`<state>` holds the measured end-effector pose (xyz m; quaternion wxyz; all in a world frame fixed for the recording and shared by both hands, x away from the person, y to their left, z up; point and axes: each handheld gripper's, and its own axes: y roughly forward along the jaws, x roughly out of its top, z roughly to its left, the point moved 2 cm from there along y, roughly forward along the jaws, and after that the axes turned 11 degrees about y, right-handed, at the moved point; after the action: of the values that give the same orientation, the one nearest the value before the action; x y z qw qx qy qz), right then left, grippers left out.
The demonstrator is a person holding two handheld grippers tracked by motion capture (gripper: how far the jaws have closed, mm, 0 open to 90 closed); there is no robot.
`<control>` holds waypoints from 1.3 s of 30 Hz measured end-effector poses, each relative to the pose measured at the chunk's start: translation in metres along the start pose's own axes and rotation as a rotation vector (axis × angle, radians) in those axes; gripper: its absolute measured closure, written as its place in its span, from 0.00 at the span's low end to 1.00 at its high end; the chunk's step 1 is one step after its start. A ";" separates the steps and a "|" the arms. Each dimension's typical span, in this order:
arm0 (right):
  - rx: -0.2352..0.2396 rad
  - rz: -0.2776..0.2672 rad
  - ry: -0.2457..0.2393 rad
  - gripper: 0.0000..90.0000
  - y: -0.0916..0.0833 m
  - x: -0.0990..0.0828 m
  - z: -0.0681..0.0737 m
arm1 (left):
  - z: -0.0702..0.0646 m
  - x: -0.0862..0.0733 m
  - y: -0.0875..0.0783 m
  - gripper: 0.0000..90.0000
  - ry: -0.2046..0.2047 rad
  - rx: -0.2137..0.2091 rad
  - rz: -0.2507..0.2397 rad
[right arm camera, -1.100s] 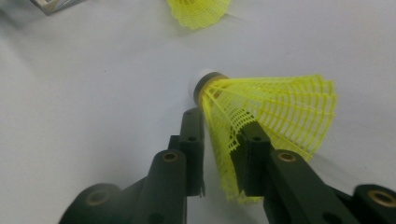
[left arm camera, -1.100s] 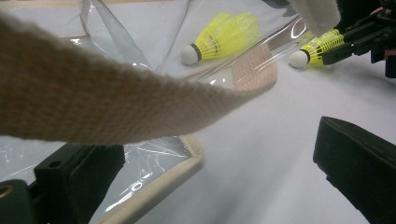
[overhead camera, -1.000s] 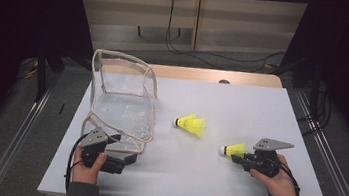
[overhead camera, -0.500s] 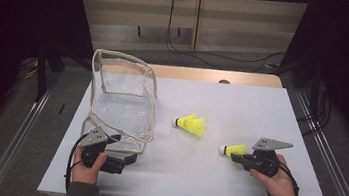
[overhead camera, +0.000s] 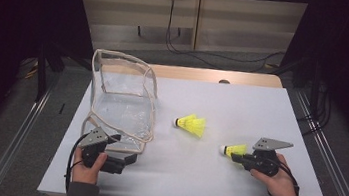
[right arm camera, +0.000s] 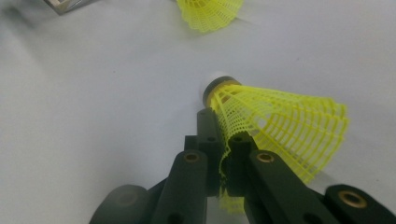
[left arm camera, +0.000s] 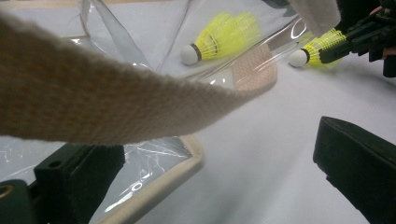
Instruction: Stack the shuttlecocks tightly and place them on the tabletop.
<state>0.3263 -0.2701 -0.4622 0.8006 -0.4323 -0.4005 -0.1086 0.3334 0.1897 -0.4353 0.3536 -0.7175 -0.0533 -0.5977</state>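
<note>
My right gripper [overhead camera: 235, 156] rests on the white table at the right, shut on the mesh skirt of a yellow shuttlecock [overhead camera: 233, 149] whose cork points left. The right gripper view shows the skirt [right arm camera: 280, 121] pinched between the jaws [right arm camera: 223, 140]. A second yellow shuttlecock [overhead camera: 192, 125] lies loose mid-table. My left gripper [overhead camera: 125, 148] sits at the near corner of a clear plastic bag [overhead camera: 121, 101] with beige trim. Its jaws stand wide apart [left arm camera: 219, 172], and the bag's trimmed edge [left arm camera: 154, 158] lies by the left one. A beige strap [left arm camera: 116, 107] crosses in front of the camera.
The white tabletop [overhead camera: 242, 106] extends far to the back and right. Metal rails run along both sides of the table, and cables hang by the wall behind it. Each gripper is held by one of the person's hands at the near edge.
</note>
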 end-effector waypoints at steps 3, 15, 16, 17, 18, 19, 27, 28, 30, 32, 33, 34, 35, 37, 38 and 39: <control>0.004 -0.002 -0.002 0.98 -0.001 0.001 0.000 | 0.000 0.000 0.000 0.02 0.000 0.000 0.000; 0.019 -0.014 0.003 0.98 -0.004 0.008 0.003 | 0.000 0.000 0.000 0.02 0.000 0.000 0.001; 0.017 -0.013 0.003 0.98 -0.004 0.008 0.002 | 0.000 0.000 0.000 0.02 -0.001 0.001 -0.002; 0.017 -0.013 0.004 0.98 -0.004 0.009 0.003 | 0.000 0.000 0.000 0.02 0.000 0.000 0.000; 0.019 -0.015 0.004 0.98 -0.004 0.010 0.003 | 0.000 0.000 0.000 0.02 0.001 0.001 0.001; 0.021 -0.015 0.001 0.98 -0.003 0.010 0.003 | 0.000 0.000 0.000 0.02 0.001 0.000 0.001; 0.020 -0.019 0.005 0.98 -0.002 0.015 0.003 | 0.000 0.000 0.000 0.02 -0.001 0.002 0.000; 0.021 -0.021 0.005 0.98 -0.001 0.016 0.003 | 0.000 -0.001 0.000 0.02 -0.001 0.001 0.000; 0.024 -0.024 0.008 0.98 -0.001 0.017 0.003 | 0.000 -0.001 0.000 0.02 -0.002 0.000 0.000; 0.021 -0.026 0.012 0.98 0.001 0.019 0.003 | 0.001 -0.001 0.000 0.02 -0.002 0.001 -0.002; 0.023 -0.028 0.015 0.98 0.001 0.020 0.003 | 0.000 -0.001 0.000 0.02 -0.003 0.002 -0.003; 0.024 -0.030 0.015 0.98 0.002 0.021 0.003 | 0.000 -0.001 0.000 0.02 -0.002 0.002 -0.002; 0.025 -0.029 0.016 0.98 0.002 0.021 0.003 | 0.000 -0.001 0.000 0.02 -0.002 0.000 0.000; 0.022 -0.024 0.005 0.98 0.004 0.023 0.003 | 0.001 -0.001 0.000 0.02 0.000 -0.001 0.000; 0.023 -0.024 0.007 0.98 0.005 0.024 0.004 | 0.000 -0.001 0.000 0.02 -0.001 0.000 -0.001; 0.020 -0.024 0.009 0.98 0.006 0.025 0.004 | 0.001 -0.001 0.000 0.02 -0.002 0.000 -0.002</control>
<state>0.3435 -0.2596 -0.4461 0.8053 -0.4190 -0.4031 -0.1159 0.3338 0.1899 -0.4361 0.3530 -0.7181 -0.0543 -0.5974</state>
